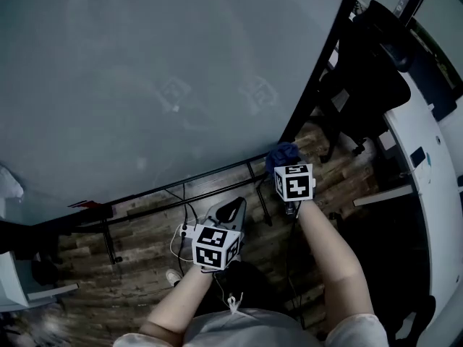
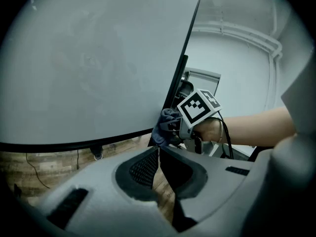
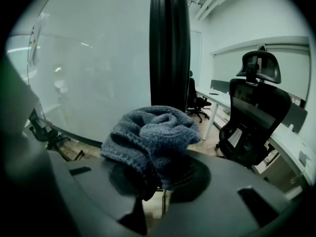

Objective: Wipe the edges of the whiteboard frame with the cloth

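The whiteboard [image 1: 159,71] fills the head view, with its black frame [image 1: 318,71] running down the right side and along the bottom. A bunched blue-grey cloth [image 1: 282,153] sits at the board's lower right corner, and my right gripper [image 1: 285,162] is shut on it. In the right gripper view the cloth [image 3: 150,139] bulges over the right gripper [image 3: 157,179], and the frame post [image 3: 169,43] rises just behind it; contact is hidden. My left gripper [image 1: 230,207] hangs lower and to the left, shut and holding nothing [image 2: 158,149]. From the left gripper view, the cloth [image 2: 165,125] meets the frame [image 2: 175,95].
A black office chair [image 1: 369,71] stands close to the right of the board's corner, also in the right gripper view [image 3: 256,117]. A white desk [image 1: 427,143] lies beyond it. The board's stand bars [image 1: 188,194] and a cable [image 1: 189,212] cross the wood floor below.
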The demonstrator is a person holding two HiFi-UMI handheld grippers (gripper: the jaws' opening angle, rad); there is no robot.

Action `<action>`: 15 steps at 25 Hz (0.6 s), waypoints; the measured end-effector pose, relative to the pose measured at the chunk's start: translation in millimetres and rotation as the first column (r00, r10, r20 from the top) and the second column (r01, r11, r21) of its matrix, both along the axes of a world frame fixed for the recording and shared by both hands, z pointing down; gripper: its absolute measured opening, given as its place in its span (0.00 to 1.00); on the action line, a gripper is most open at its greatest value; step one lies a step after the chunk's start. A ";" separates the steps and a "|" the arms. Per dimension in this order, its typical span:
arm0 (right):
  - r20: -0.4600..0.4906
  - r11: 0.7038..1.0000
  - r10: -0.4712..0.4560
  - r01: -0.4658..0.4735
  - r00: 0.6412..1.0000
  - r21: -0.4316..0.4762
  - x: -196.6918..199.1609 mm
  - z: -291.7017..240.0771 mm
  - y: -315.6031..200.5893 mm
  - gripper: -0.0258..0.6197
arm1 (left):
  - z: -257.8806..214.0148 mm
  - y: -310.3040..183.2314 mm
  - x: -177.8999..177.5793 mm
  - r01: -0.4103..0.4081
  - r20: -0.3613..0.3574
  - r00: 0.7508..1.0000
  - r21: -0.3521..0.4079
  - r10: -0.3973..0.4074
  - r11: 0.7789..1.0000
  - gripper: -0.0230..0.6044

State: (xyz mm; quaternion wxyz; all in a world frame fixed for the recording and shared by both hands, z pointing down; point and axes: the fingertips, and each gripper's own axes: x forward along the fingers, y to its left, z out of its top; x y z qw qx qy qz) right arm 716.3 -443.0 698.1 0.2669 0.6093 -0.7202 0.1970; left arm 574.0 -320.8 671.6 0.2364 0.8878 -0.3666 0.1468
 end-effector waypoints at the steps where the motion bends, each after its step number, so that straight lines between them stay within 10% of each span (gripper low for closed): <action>1: 0.000 1.000 0.000 0.000 1.000 -0.009 -2.2 5.6 -0.2 0.16 | 3.2 0.6 -1.3 0.004 0.000 1.000 -0.006 -0.004 1.000 0.08; 15: -0.028 0.997 0.043 -0.045 0.999 -0.063 -37.6 13.0 5.5 0.16 | 4.1 -8.0 -48.7 0.102 -0.036 0.994 -0.004 -0.102 0.995 0.08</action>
